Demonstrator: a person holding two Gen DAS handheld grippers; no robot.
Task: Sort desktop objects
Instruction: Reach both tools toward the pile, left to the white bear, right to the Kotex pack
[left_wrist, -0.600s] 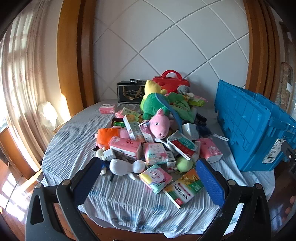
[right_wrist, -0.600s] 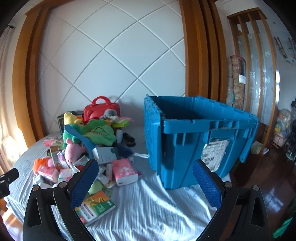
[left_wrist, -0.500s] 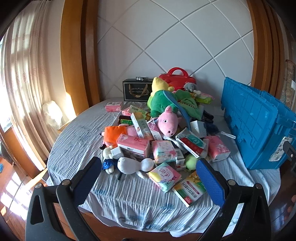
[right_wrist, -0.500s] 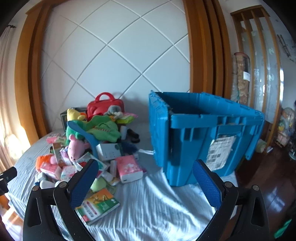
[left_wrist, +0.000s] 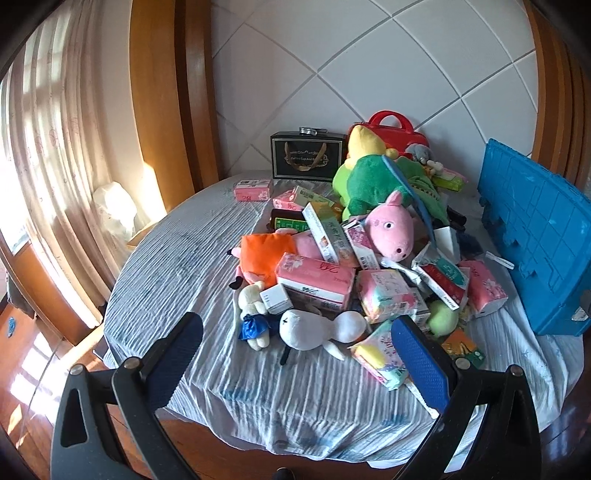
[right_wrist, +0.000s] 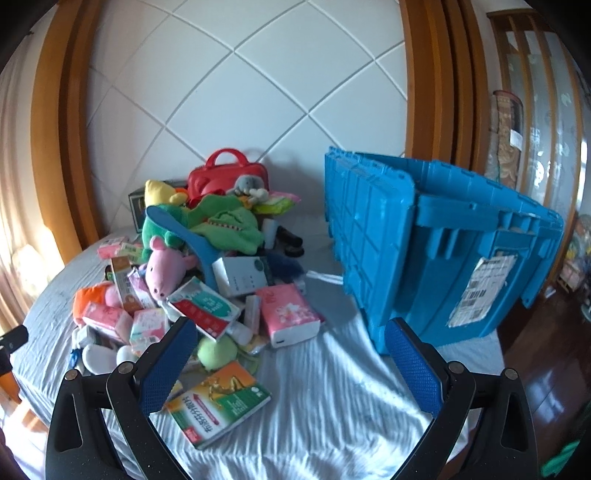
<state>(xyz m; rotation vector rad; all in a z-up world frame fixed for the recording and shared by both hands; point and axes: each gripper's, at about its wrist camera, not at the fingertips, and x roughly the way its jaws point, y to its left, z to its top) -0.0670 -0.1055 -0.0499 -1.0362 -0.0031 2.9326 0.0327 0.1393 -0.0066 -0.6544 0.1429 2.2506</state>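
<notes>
Looking at a messy heap here, all piled just left of the crate (right_wrist: 443, 236). Both the left gripper (left_wrist: 295, 354) and right gripper (right_wrist: 291, 358) are hanging spread wide with nothing between the fingers. Plush stuff like the pig (left_wrist: 391, 230) and white toy (left_wrist: 306, 330) is probably going to be light and squishy, so I'd be pinching the body. Tissue packs (left_wrist: 314, 278) are looking soft and crinkly, likely slippery. The box (right_wrist: 218, 402), lying well left of the crate, seems stiff; I'd take it across the narrow edges. Everything's sitting on a wrinkled cloth (right_wrist: 332, 424) over a round table, with a panelled wall behind.
</notes>
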